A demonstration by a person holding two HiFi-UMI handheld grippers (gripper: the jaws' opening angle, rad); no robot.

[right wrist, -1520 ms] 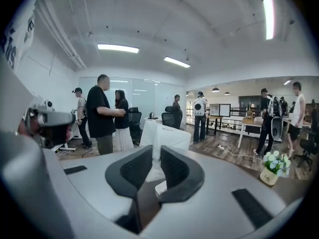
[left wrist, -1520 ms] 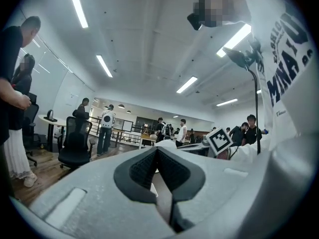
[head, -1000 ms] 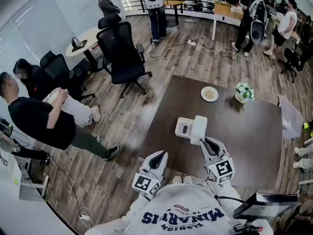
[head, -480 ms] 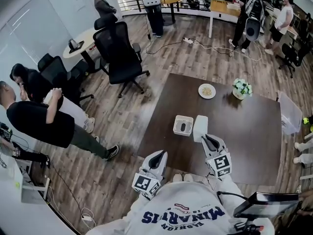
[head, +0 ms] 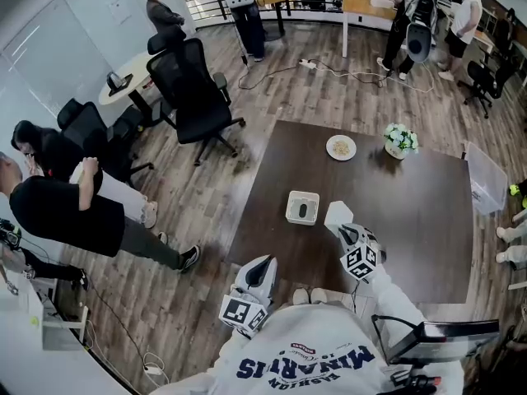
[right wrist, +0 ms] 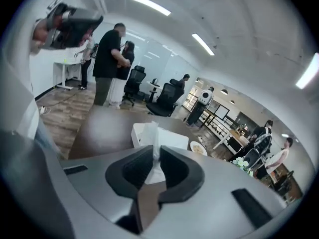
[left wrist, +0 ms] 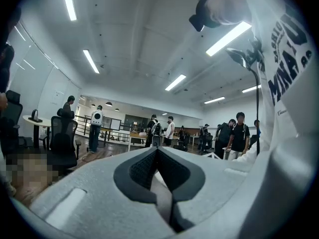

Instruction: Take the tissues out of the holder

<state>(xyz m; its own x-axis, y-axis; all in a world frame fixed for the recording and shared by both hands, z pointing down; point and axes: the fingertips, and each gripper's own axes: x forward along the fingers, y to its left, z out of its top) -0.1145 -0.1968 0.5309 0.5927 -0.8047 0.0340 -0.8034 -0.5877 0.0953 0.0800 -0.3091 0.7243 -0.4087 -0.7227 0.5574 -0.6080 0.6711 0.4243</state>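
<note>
Gripping a white tissue (right wrist: pixel 152 133) with the right tongs (right wrist: pixel 156 149). Its own camera shows both dark pads pinched on the sheet, which stands up loosely above the tips.

- Head view: the right tongs sit low over the brown table (head: pixel 412 220), angled downward, with the tissue bunched at the tips.
- The tissue is just to the right of the holder (head: pixel 292 214) and apart from it. I cannot tell whether its lower edge touches the table.
- The holder is a small white box with a dark slot in its top. It sits on the table towards the near left part. In the right gripper view it lies directly behind the pinched sheet.
- Left tongs (left wrist: pixel 157 150): jaws closed together with nothing between them. They are held level, off the table's near edge, beside my left side and well apart from the holder.
- Far end of the table: a small plate (head: pixel 341 147) and a pot of flowers (head: pixel 398 138), near each other.
- Off the table: black office chairs (head: pixel 194 85) on the wood floor. A person in a black shirt (head: pixel 58 208) stands at the left.
</note>
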